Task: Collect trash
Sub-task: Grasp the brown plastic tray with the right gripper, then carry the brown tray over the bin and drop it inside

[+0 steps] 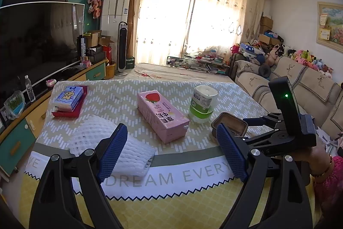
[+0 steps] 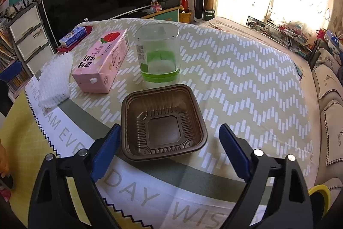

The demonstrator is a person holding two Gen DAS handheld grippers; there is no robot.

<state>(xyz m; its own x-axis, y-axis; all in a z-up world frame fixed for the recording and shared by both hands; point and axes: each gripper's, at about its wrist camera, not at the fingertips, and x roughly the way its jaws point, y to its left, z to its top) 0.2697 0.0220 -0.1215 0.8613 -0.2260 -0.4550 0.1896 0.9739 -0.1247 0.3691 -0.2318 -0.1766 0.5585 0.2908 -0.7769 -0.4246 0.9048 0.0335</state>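
A brown plastic tray (image 2: 164,121) lies empty on the patterned tablecloth (image 2: 235,83). My right gripper (image 2: 170,128) is open and straddles the tray's near half; the left pad sits close to its corner and a gap shows at the right pad. Behind the tray stand a clear cup with a green label (image 2: 159,55) and a pink strawberry milk carton (image 2: 100,63) lying flat. A white foam net (image 2: 55,81) lies at the left. My left gripper (image 1: 171,127) is open and holds nothing, hovering over the table's near edge with the foam net (image 1: 107,138) behind its left finger.
A tissue pack on a red tray (image 1: 68,98) sits at the table's far left corner. A television (image 1: 38,40) and cabinet stand to the left, a sofa (image 1: 289,83) to the right. A hand (image 1: 310,151) holds the right gripper at the right edge.
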